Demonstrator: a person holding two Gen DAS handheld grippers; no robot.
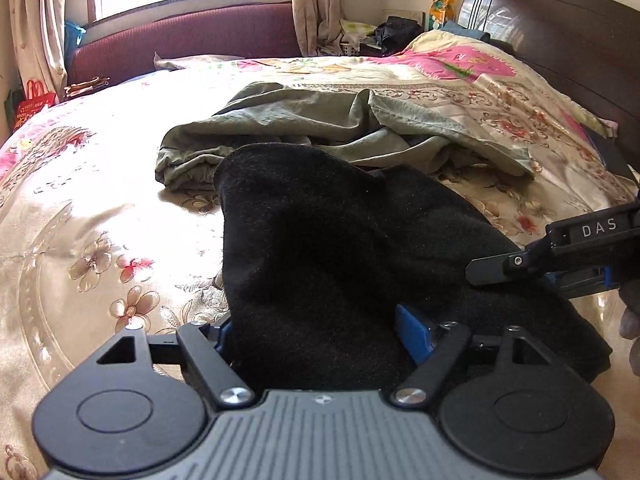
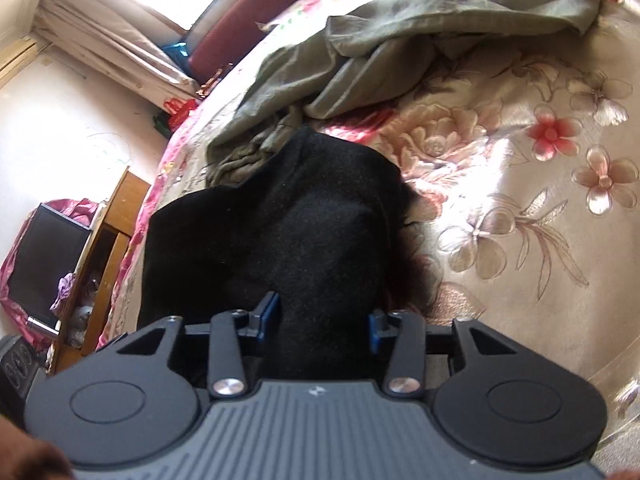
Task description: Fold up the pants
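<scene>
Black pants [image 1: 320, 248]: lifted off bed [image 1: 100, 200] mid-fold, left gripper [image 1: 320, 340] and right gripper [image 2: 318, 320] jaws each clamping an edge; olive garment [image 1: 320, 120] behind.

Black left gripper [image 1: 320, 336], blue finger pads [image 1: 414, 334] (silver screws).

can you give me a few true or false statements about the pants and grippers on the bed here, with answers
1. The left gripper has black pants between its fingers. True.
2. The right gripper is open and holds nothing. False: black fabric fills it.
3. A green garment lies crumpled beyond the black pants. True.
4. The black pants lie on a bare wooden floor. False: they are over a floral bedspread.
</scene>
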